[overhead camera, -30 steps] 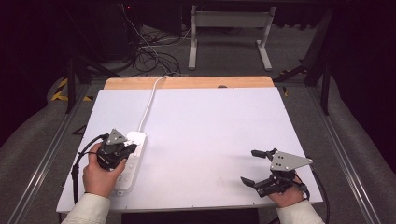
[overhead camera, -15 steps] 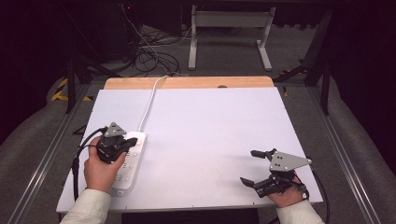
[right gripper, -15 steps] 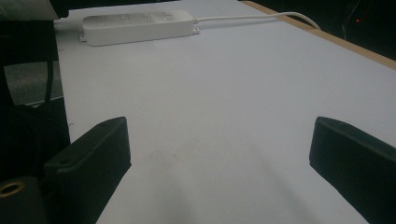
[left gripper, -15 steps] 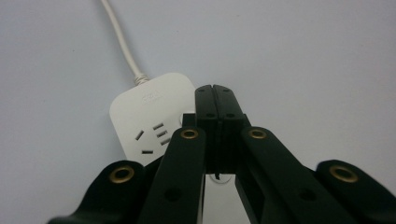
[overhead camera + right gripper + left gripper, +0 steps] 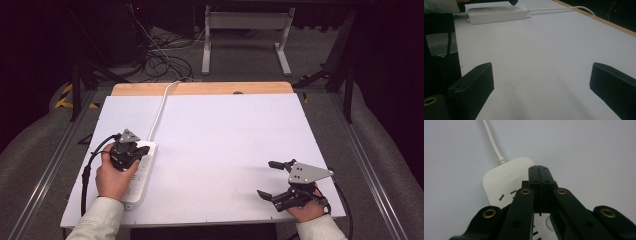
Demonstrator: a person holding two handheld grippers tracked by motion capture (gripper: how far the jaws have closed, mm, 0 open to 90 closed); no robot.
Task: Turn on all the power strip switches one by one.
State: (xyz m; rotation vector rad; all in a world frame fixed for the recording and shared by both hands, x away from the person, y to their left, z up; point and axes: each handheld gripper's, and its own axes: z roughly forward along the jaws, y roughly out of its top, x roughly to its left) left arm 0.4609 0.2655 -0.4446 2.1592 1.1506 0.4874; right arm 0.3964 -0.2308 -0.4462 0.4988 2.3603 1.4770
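We see a white plastic power strip (image 5: 139, 170) lying at about eight o'clock on the table (image 5: 225, 150), a matte white sheet with a bare wooden strip along its far edge. The strip is a long slab with rounded corners and a smooth, slightly glossy shell; in the left gripper view (image 5: 506, 178) its slotted sockets, a faint embossed logo and a round button show on the top face. A round white cord (image 5: 159, 112) leaves its far end through a ribbed strain relief and runs toward twelve o'clock, off the wooden edge.

Our left gripper (image 5: 131, 150) hangs over the far end of the strip, its flat black jaws pressed together with nothing between them, tips pointing down at the shell; whether they touch it we cannot tell. Its arms are matte black, with brass-rimmed holes.

Our right gripper (image 5: 270, 179) rests at about five o'clock, well apart from the strip, carrying a grey three-cornered plate on top. Its blocky black pads (image 5: 474, 82) stand wide apart over bare table. From the right gripper view the strip (image 5: 497, 12) lies far off at eleven o'clock.
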